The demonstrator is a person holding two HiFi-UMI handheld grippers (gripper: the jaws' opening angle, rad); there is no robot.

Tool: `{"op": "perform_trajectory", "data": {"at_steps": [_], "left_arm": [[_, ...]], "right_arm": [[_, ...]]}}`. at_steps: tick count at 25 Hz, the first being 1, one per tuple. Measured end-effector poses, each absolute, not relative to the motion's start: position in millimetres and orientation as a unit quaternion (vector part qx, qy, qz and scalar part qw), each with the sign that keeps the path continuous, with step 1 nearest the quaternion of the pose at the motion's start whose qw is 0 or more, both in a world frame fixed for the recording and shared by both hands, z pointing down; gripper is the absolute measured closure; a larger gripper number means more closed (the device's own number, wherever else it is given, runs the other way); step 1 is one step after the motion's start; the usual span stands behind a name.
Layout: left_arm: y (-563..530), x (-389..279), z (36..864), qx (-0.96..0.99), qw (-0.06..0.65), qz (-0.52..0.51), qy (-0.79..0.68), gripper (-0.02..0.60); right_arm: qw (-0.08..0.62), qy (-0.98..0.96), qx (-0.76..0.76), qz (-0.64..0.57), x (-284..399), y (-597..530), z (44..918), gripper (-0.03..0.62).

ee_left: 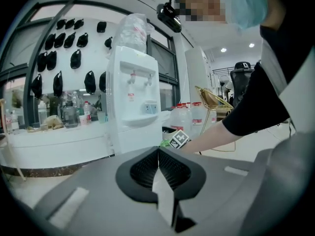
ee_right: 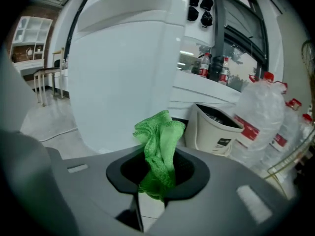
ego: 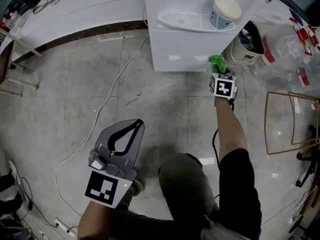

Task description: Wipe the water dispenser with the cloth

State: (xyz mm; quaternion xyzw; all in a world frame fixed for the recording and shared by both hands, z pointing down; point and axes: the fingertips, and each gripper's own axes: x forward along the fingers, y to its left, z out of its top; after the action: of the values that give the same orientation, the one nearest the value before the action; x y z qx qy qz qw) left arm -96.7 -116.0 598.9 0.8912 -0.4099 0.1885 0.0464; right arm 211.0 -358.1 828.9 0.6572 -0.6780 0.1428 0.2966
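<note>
The white water dispenser [ego: 187, 29] stands on the floor ahead; its drip tray [ego: 192, 20] holds a paper cup [ego: 223, 12]. My right gripper [ego: 220, 70] is shut on a green cloth [ego: 217, 63], held low at the dispenser's front right corner. In the right gripper view the green cloth [ee_right: 159, 149] bunches up between the jaws, just short of the white cabinet wall [ee_right: 123, 77]. My left gripper [ego: 134, 126] hangs back over the floor, shut and empty. In the left gripper view the dispenser [ee_left: 133, 100] stands some way off, its bottle on top.
A white bin [ego: 247, 46] stands right of the dispenser, with plastic water bottles [ego: 300, 39] beyond. A white cable [ego: 117, 79] trails over the floor. A gold wire rack [ego: 292, 121] stands at right. A long white counter [ego: 75, 9] runs along the back left.
</note>
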Motion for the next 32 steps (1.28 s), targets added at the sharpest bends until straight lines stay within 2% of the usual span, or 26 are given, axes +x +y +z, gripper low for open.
{"op": "perform_trajectory", "data": {"at_steps": [4, 7, 13, 18, 23, 27, 32], "left_arm": [[-115, -91, 597, 0.892, 0.048, 0.185, -0.409, 0.578], [-114, -92, 596, 0.89, 0.048, 0.185, -0.414, 0.578], [-112, -100, 590, 0.886, 0.04, 0.177, -0.427, 0.578], [-105, -122, 592, 0.875, 0.039, 0.187, -0.444, 0.578], [-93, -151, 602, 0.859, 0.048, 0.199, -0.469, 0.578], [-82, -177, 623, 0.842, 0.079, 0.223, -0.485, 0.578], [-78, -189, 636, 0.832, 0.096, 0.234, -0.493, 0.578]], "right_arm": [[0.307, -0.648, 0.679, 0.157, 248, -344, 832, 0.5], [0.286, -0.656, 0.678, 0.167, 239, -336, 838, 0.5], [0.259, -0.741, 0.597, 0.163, 124, -321, 863, 0.5], [0.266, -0.797, 0.517, 0.16, 14, -320, 884, 0.5], [0.292, -0.814, 0.478, 0.153, -49, -338, 903, 0.5], [0.32, -0.809, 0.474, 0.137, -60, -359, 910, 0.5], [0.333, -0.791, 0.492, 0.147, -30, -368, 920, 0.5]]}}
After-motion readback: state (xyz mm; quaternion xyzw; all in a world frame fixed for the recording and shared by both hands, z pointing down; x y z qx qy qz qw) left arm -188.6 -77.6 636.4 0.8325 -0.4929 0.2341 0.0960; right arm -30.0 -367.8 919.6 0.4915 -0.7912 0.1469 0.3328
